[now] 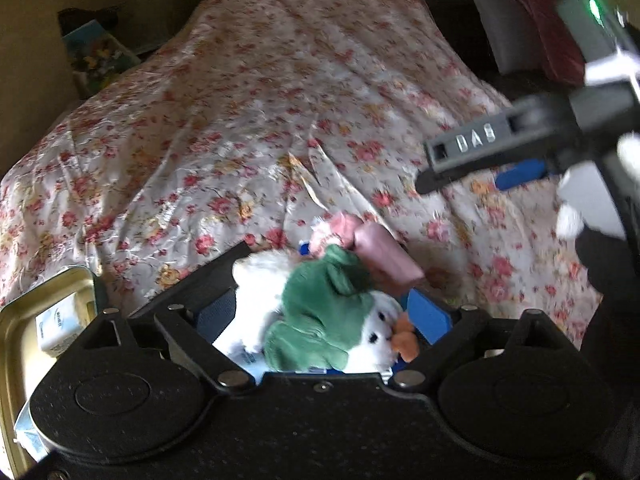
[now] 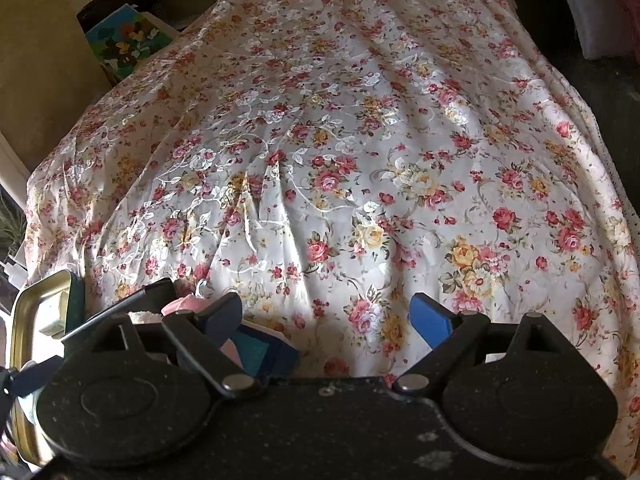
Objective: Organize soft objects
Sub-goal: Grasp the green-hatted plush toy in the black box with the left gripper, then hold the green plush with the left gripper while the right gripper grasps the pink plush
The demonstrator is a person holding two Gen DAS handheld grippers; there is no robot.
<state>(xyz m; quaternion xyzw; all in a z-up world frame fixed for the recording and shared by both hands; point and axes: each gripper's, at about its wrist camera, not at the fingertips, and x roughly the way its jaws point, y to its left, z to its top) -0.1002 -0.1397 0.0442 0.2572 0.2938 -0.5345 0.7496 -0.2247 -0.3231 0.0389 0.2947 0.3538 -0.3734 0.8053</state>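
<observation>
In the left wrist view my left gripper (image 1: pixel 324 312) is shut on a white plush toy (image 1: pixel 376 332) with a green hat (image 1: pixel 320 304) and an orange beak, held just above the floral bedspread (image 1: pixel 280 100). A pink soft object (image 1: pixel 376 252) lies right behind the toy. My right gripper (image 1: pixel 480 160) shows at the right of that view, above the bed. In the right wrist view the right gripper (image 2: pixel 332 320) is open and empty over the bedspread (image 2: pixel 360 140). The left gripper's fingers (image 2: pixel 160 292) with a bit of pink show at its lower left.
A metal tray (image 1: pixel 24 320) holding a small box sits at the bed's near left edge; it also shows in the right wrist view (image 2: pixel 36 312). A colourful picture box (image 2: pixel 124 40) stands by the wall at the left. Pillows (image 1: pixel 520 28) lie at the far right.
</observation>
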